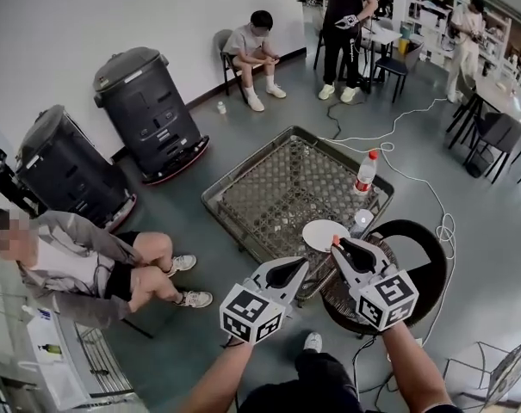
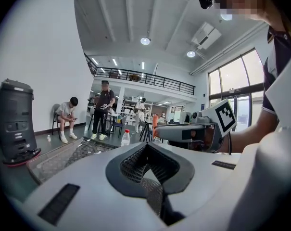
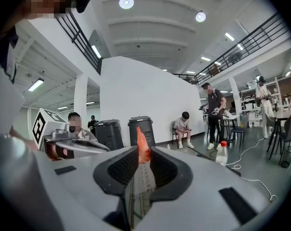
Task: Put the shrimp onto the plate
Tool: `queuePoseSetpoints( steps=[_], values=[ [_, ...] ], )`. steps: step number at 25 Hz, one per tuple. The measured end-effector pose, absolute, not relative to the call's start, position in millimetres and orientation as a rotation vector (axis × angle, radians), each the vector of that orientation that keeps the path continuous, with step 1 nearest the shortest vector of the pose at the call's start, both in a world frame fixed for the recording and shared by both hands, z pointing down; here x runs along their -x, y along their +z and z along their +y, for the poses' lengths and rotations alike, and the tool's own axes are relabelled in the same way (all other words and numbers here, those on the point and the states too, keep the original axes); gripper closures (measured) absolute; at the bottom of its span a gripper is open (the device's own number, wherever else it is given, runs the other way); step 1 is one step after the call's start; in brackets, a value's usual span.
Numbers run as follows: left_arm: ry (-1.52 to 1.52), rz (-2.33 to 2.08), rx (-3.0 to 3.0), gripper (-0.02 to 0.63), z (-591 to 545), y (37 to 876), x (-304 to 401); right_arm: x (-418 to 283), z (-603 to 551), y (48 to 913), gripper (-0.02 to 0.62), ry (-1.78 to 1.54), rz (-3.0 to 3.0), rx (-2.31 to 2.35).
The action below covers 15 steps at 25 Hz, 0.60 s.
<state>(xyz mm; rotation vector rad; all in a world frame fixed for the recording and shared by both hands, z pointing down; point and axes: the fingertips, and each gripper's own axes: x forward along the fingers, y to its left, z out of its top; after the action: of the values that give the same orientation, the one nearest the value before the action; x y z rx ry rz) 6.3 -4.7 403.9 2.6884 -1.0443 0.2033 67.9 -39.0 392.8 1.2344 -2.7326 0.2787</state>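
Observation:
An orange shrimp (image 3: pixel 142 147) stands upright, pinched between the jaws of my right gripper (image 3: pixel 141 159), which is shut on it. In the head view the right gripper (image 1: pixel 337 244) hovers at the near edge of the white plate (image 1: pixel 322 232), and the shrimp (image 1: pixel 335 241) shows as a small orange tip. The plate lies on the near right corner of a metal mesh table (image 1: pixel 269 192). My left gripper (image 1: pixel 303 266) hangs just left of the right one, jaws together and empty. From the left gripper (image 2: pixel 147 166) view, the shrimp (image 2: pixel 155 123) sticks up from the right gripper's tip.
A red-capped bottle (image 1: pixel 364 173) and a smaller clear bottle (image 1: pixel 361 222) stand on the table by the plate. A black round chair (image 1: pixel 419 261) sits right of the table. Two dark bins (image 1: pixel 148 110) stand along the wall. A seated person (image 1: pixel 88 261) is at left; cables cross the floor.

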Motion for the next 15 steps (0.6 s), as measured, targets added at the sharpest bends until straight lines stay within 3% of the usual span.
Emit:
queuePoseSetpoints(
  steps=[15],
  values=[
    [0.249, -1.135, -2.579, 0.597, -69, 455, -18, -68, -131, 469, 0.515, 0.372, -2.662, -1.056]
  ],
)
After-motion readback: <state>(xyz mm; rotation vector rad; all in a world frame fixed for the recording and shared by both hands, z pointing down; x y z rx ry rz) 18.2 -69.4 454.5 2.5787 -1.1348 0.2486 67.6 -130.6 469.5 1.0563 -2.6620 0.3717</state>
